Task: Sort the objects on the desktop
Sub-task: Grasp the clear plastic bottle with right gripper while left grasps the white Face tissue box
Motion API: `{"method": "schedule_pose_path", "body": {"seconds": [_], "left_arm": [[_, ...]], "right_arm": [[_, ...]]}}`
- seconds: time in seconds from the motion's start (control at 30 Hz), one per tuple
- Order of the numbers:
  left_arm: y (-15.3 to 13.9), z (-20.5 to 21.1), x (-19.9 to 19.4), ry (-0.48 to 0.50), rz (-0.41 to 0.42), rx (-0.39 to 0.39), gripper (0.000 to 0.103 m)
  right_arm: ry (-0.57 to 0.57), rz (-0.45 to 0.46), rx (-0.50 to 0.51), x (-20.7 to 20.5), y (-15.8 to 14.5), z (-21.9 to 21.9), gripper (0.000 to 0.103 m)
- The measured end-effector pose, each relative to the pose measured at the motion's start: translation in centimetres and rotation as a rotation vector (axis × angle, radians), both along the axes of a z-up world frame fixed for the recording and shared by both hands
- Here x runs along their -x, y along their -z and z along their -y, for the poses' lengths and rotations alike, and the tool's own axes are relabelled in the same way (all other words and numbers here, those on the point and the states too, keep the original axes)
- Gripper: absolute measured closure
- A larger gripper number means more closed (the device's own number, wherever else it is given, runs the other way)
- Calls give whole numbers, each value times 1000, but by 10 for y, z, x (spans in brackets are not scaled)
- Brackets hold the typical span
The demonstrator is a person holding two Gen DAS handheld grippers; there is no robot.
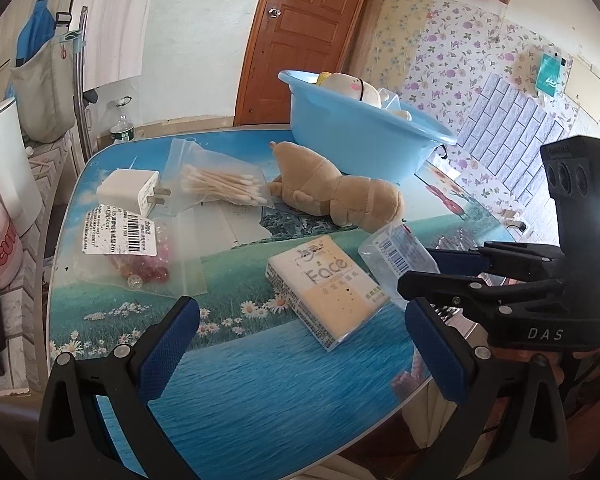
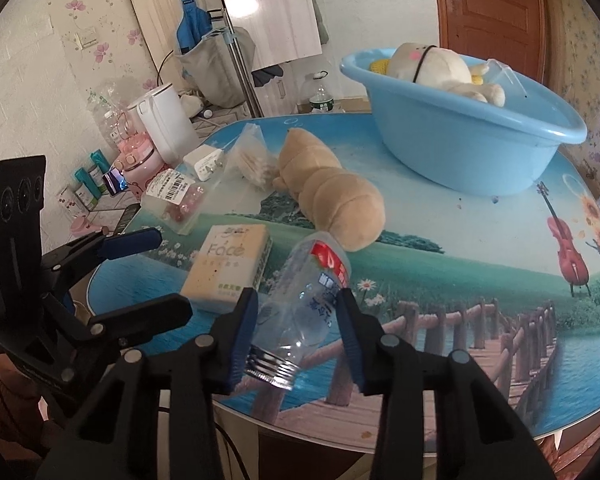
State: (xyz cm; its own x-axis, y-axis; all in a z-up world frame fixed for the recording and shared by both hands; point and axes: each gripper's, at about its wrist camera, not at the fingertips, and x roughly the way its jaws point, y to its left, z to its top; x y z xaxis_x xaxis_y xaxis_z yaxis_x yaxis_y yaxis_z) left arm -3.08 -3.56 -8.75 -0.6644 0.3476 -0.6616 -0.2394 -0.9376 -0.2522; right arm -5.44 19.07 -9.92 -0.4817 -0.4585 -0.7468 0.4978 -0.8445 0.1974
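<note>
My right gripper [image 2: 298, 312] is shut on a clear empty plastic bottle [image 2: 304, 304], held tilted just above the table's front edge; the bottle also shows in the left wrist view [image 1: 396, 258]. My left gripper [image 1: 300, 316] is open and empty over the near edge, with a "Face" tissue pack [image 1: 326, 290] just beyond its fingers. A tan plush toy [image 1: 340, 192], a bag of cotton swabs [image 1: 220, 186], a white charger [image 1: 130, 190] and a bag of beads [image 1: 140, 256] lie on the table. A blue basin [image 2: 468, 136] at the back holds a white plush toy [image 2: 440, 68].
The round table [image 2: 480, 280] has a printed landscape top. Left of it stand a white kettle [image 2: 168, 120], a pink cup [image 2: 138, 160] and small bottles [image 2: 88, 184]. A wooden door [image 1: 300, 36] is behind the basin.
</note>
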Motion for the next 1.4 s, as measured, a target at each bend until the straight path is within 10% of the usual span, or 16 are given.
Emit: {"method": "schedule_pose_path", "body": {"seconds": [0.37, 0.7, 1.4], "left_arm": [[4, -25, 20, 24, 41, 3, 8], [5, -29, 24, 29, 44, 20, 43], [8, -38, 20, 27, 21, 100, 41]], "right_arm": [[36, -18, -18, 0, -1, -15, 66], [61, -20, -23, 3, -1, -22, 68], [52, -74, -95, 0, 4, -14, 65]]}}
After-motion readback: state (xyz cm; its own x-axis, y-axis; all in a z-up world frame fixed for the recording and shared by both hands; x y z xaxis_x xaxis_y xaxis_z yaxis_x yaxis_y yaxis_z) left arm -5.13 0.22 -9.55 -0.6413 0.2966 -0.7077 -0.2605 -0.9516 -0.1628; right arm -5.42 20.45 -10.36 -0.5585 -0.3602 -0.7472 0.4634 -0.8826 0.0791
